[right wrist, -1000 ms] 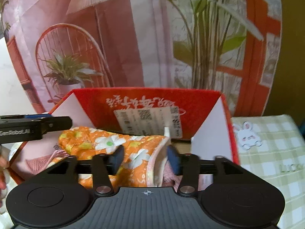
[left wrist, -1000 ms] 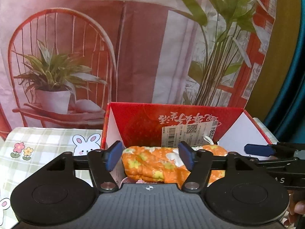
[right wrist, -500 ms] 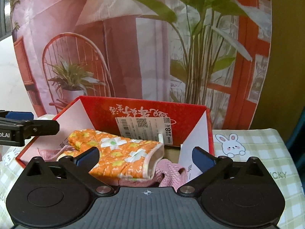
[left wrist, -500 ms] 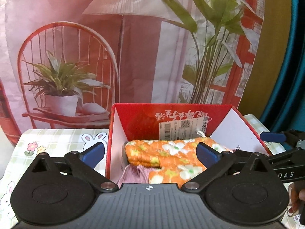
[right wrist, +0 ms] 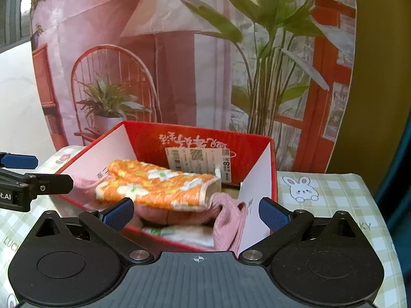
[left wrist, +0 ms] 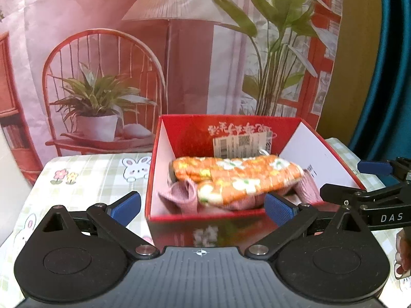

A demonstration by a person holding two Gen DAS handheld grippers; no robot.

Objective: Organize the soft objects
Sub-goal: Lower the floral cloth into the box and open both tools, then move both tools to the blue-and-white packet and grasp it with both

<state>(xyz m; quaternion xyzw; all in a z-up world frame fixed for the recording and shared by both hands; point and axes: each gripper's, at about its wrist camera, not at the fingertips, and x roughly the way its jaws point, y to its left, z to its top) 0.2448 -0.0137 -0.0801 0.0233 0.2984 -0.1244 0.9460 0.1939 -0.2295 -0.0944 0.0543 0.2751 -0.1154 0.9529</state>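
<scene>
Red cardboard box [left wrist: 177, 215], glossy outside, white inner side walls, one barcode label [left wrist: 241, 143] on its red back wall; stands on bench under a check cloth with rabbit print [left wrist: 102, 177]. Inside: one folded orange floral cloth [left wrist: 239, 177], quilted-looking, lying on top of pink ribbed knit [right wrist: 228, 220]; knit piece count unclear. Pale printed fabric [right wrist: 185, 234] beneath. Left tool [left wrist: 203, 206] released, blue pads wide apart, holding nothing. Right tool [right wrist: 196, 213] likewise spread, empty, just before the box
</scene>
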